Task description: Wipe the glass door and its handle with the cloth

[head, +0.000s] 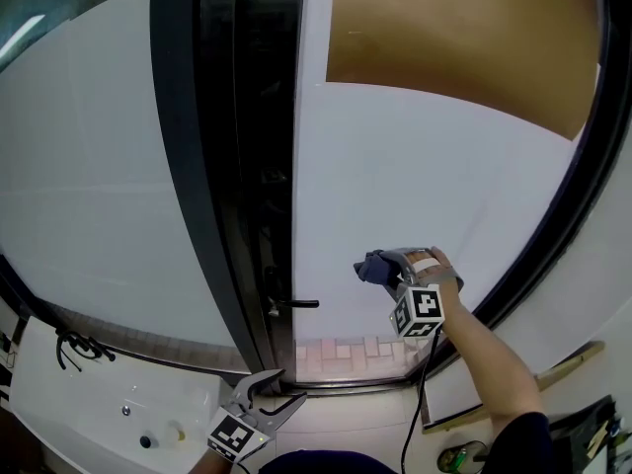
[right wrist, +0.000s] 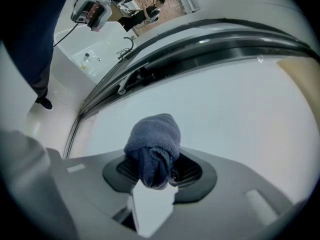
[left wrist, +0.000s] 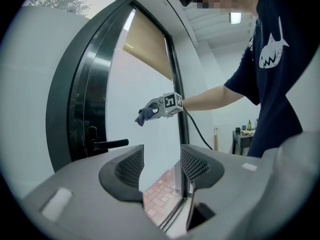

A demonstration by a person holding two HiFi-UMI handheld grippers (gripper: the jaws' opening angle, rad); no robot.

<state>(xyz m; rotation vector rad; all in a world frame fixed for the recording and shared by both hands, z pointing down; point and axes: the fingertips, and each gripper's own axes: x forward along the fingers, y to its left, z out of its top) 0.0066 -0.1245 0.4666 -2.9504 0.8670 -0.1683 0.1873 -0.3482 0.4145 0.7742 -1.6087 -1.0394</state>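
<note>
The glass door fills the middle of the head view, with a dark frame on its left and a black lever handle low on that frame. My right gripper is shut on a bunched blue-grey cloth and holds it at the glass, right of and a little above the handle. The cloth bulges out between the jaws in the right gripper view. My left gripper hangs low near the door's bottom edge, open and empty. The handle shows beyond it.
A tan roller blind covers the top of the glass. A white basin with a black tap sits at the lower left. Brick paving shows through the glass bottom. A small table stands behind the person.
</note>
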